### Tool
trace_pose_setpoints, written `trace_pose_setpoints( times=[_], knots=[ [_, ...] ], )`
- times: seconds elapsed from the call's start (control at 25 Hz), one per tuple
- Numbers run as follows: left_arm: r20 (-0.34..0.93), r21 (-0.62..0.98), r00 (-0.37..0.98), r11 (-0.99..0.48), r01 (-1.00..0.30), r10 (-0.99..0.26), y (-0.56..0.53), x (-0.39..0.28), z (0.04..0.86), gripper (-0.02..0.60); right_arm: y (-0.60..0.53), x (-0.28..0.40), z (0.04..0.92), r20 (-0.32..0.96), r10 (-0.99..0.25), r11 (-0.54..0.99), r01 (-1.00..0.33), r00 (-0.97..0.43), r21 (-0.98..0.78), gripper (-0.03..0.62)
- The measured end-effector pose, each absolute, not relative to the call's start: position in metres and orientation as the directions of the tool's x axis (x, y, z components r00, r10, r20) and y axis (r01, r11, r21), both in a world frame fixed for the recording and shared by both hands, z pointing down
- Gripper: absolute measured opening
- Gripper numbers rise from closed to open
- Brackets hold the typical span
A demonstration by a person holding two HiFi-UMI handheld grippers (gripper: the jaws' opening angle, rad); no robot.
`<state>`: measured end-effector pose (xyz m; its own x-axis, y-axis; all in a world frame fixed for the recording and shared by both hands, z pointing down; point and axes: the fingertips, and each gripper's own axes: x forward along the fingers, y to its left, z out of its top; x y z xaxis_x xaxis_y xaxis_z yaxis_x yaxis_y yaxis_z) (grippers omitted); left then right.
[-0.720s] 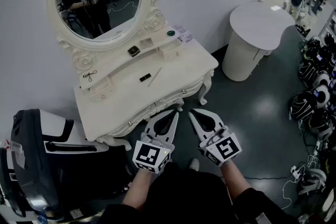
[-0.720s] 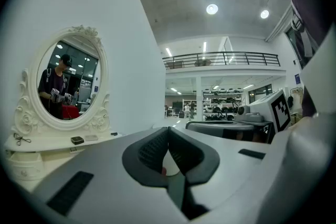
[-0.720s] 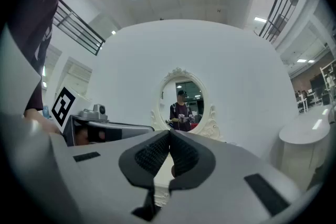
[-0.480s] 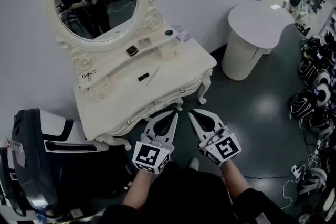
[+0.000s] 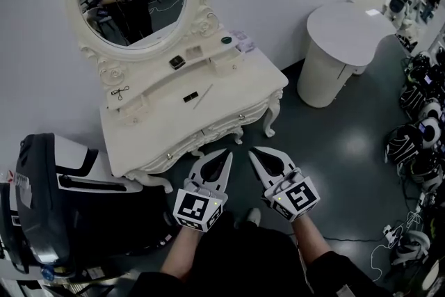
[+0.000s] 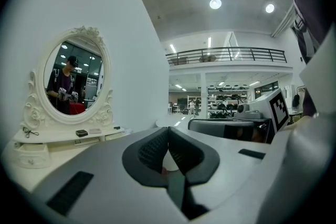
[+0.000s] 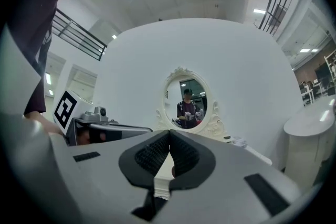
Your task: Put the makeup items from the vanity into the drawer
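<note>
Your head camera looks steeply down past the left gripper (image 5: pixel 227 152) and right gripper (image 5: pixel 252 151), whose cameras face the white carved mirrored vanity (image 5: pixel 167 123) ahead, shared by all views.

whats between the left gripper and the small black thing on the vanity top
In the head view, only bare vanity top and its front edge lie between the left gripper and the small black item.

Bright overhead light; rims seemingly vignetted

Too small to identify on the vanity (image 5: pixel 174 132), dark makeup items (image 5: pixel 191 99); cropped at the left edge, a black object (image 5: pixel 38 198).
</note>
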<state>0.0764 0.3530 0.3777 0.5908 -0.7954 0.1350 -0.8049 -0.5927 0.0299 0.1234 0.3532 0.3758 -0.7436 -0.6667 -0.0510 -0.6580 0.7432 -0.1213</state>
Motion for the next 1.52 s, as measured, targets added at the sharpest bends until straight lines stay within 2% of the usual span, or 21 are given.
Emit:
trace_pose_setpoints(
  times=[0.48,1.52],
  knots=[
    [0.194,0.04,0.546,-0.549,-0.835,-0.815,0.329,0.04,0.403,0.015,0.325,0.089,0.4,-0.028,-0.624,0.772,-0.612,-0.781,-0.172,0.023],
    [0.226,0.135,0.592,-0.577,-0.805,-0.773,0.197,-0.039,0.432,0.015,0.198,0.013,0.426,0.056,-0.669,0.713,-0.662,-0.741,-0.233,0.023]
  ],
)
